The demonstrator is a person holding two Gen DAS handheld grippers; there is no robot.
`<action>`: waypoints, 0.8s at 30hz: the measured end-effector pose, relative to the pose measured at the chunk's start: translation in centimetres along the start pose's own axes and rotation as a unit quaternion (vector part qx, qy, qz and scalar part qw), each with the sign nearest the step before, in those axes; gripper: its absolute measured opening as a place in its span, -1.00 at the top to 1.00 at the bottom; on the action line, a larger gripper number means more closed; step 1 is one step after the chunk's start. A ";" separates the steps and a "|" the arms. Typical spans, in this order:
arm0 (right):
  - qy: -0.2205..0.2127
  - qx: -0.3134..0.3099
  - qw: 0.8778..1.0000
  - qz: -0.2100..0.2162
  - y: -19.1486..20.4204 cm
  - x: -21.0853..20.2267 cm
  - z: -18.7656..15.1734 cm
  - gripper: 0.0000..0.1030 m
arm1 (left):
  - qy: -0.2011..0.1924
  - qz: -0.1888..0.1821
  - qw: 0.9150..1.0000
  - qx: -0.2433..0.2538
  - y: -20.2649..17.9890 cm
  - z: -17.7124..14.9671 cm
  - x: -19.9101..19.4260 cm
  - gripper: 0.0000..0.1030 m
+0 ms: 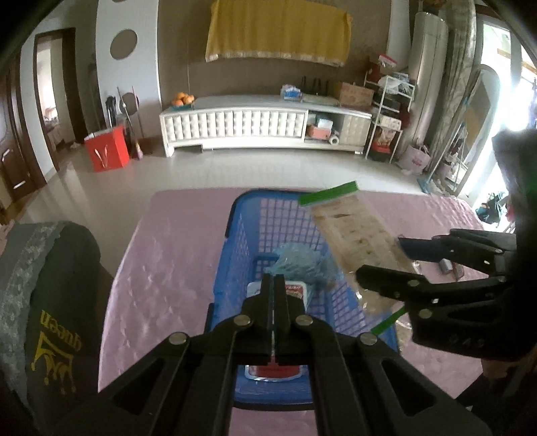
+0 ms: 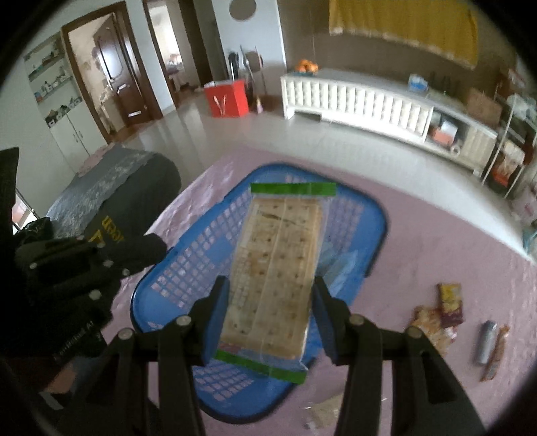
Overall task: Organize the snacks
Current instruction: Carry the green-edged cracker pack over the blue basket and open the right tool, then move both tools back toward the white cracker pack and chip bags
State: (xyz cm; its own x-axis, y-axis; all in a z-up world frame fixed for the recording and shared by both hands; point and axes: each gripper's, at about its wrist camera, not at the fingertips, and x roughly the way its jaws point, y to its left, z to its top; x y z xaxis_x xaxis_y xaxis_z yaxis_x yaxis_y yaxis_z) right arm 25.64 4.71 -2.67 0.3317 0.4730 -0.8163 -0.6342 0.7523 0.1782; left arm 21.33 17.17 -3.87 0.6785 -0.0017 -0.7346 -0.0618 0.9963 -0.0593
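Nearby, loose snack packets (image 2: pixel 446 312) flank basket (image 2: pixel 376 214).

Both cameras ride on the grippers, tilted steeply down, close over the blue basket (image 1: pixel 241 234) on the pink table (image 1: pixel 161 255). The left looks from its near edge, the right from the right; both share the white cabinet (image 2: pixel 355 97) beyond.

Red box (image 1: pixel 107 152), white cabinet (image 1: pixel 235 125), oranges (image 1: pixel 183 99), yellow cloth (image 1: pixel 278 30)

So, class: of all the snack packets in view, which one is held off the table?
The long clear cracker packet with green ends, clamped in the right gripper above the blue basket. The small packets lie loose on the pink tablecloth.
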 end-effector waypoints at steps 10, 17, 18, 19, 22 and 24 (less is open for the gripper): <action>0.052 0.000 0.998 -0.030 0.9 2.3 -1.1 -0.05 | 0.030 -0.029 0.999 -0.022 1.3 -1.7 2.1 0.37; 0.055 0.024 0.998 -0.025 0.1 1.8 -1.4 -0.33 | 0.041 -0.022 0.999 -0.024 1.2 -2.1 2.1 0.29; 0.048 0.021 0.998 -0.037 0.0 1.4 -1.5 -0.48 | 0.042 -0.019 0.999 -0.021 1.1 -2.2 1.9 0.28; 0.041 0.017 0.998 -0.045 -0.2 1.0 -1.6 -0.53 | 0.043 -0.017 0.999 -0.019 1.0 -2.1 1.7 0.25; 0.031 0.020 0.999 -0.038 -0.7 -0.4 -1.8 -0.60 | 0.041 -0.017 0.999 -0.017 0.7 -2.3 1.0 0.11; 0.025 0.020 0.999 -0.039 -1.2 -1.5 -2.1 -0.60 | 0.036 -0.020 0.999 -0.013 0.2 -2.2 0.3 0.03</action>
State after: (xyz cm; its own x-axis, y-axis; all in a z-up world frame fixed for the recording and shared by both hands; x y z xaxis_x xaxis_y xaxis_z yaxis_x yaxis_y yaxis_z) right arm 24.43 2.13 -2.84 0.3436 0.3896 -0.8545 -0.5791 0.8042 0.1337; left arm 19.92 17.16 -5.64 0.6260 -0.0488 -0.7783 -0.0557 0.9927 -0.1069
